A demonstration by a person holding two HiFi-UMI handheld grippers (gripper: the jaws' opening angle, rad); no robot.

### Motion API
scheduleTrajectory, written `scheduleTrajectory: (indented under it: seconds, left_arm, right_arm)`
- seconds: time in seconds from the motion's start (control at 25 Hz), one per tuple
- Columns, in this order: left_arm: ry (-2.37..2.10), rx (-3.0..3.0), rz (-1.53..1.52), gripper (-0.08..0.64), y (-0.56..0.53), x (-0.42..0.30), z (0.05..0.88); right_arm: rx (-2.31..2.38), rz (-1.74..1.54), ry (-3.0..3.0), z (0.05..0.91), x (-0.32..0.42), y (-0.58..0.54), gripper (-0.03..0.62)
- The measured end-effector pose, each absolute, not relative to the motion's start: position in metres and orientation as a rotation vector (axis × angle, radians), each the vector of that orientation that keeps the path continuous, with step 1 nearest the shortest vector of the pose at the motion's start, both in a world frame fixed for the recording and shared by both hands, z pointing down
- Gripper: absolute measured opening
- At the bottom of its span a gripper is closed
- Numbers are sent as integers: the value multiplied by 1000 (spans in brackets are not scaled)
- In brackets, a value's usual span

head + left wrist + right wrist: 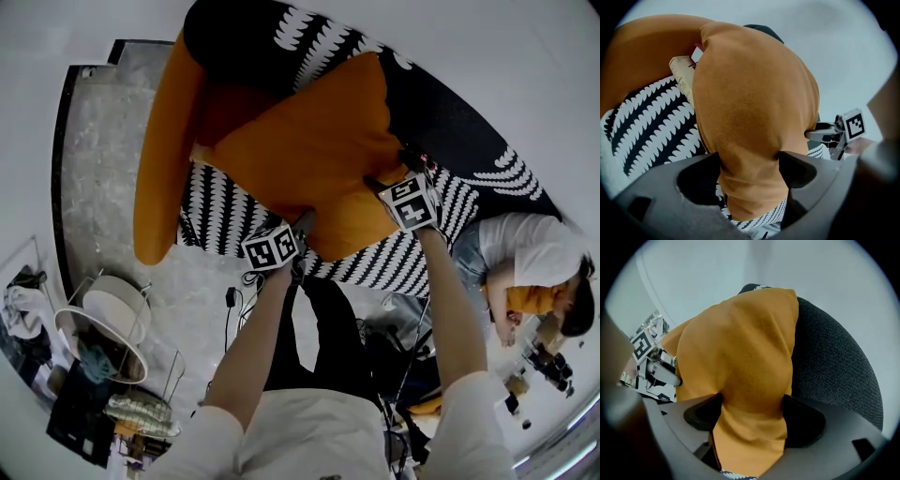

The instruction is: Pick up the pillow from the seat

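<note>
Two claws clamp orange pillow (314, 155) along its near edge, fabric bunched between jaws: left claw (302, 228) at one corner, right claw (380, 183) at other. Pillow sits over black-and-white patterned seat (211, 216) of orange-shelled chair (159, 159). Second person (525, 253) at far right.

pillow (314, 155) over seat (216, 220), armrest (164, 150) to L
</note>
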State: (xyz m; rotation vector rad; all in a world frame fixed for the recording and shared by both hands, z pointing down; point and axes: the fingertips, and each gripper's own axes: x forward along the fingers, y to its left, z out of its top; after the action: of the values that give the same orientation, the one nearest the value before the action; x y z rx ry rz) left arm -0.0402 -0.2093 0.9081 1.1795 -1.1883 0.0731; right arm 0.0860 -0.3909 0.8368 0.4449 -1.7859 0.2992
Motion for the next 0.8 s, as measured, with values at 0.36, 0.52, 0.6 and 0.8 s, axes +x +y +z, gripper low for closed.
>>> scheduleTrajectory:
  seconds: [0.36,0.52,0.6,0.8]
  left_arm:
    - [-1162,1226,101,233,-207,-42,897]
    - [-1159,1239,98,179,-205,-43,889]
    - [-1157,1242,88,158,-203,-43,883]
    - [-1149,1234,73,123,-200,-45,875]
  right_arm:
    - [447,282,-1751,831,83,-382,273]
    - [446,271,-1740,824,83,-378,226]
    - [442,262,-1736,818,83,-376,207]
    - [421,226,-1729,809,79,-372,173]
